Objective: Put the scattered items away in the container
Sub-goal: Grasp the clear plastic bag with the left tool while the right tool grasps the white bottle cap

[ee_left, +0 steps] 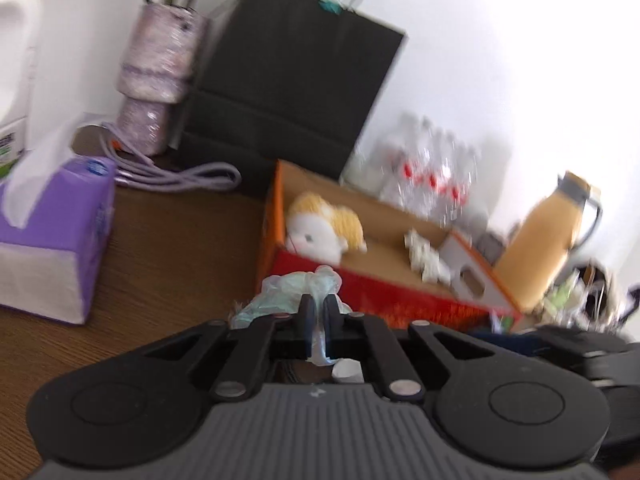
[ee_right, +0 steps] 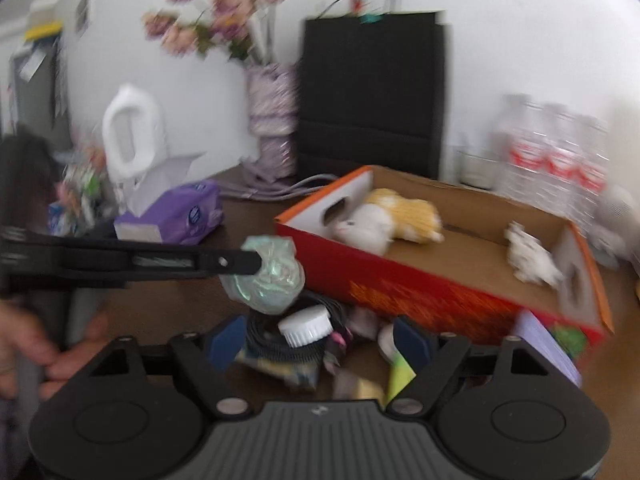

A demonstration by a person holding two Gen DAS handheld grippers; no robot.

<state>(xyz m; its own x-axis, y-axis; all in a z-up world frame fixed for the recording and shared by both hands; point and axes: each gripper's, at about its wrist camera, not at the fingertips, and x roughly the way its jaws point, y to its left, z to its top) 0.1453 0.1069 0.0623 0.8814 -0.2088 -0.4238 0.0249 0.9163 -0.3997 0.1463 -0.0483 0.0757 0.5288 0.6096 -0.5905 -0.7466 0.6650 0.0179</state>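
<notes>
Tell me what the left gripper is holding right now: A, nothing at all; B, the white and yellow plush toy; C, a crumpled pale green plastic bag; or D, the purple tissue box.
C: the left gripper has its jaws shut on the crumpled pale green plastic bag, held in front of the red cardboard box, while the plush toy lies inside the box and the tissue box sits on the table.
</notes>
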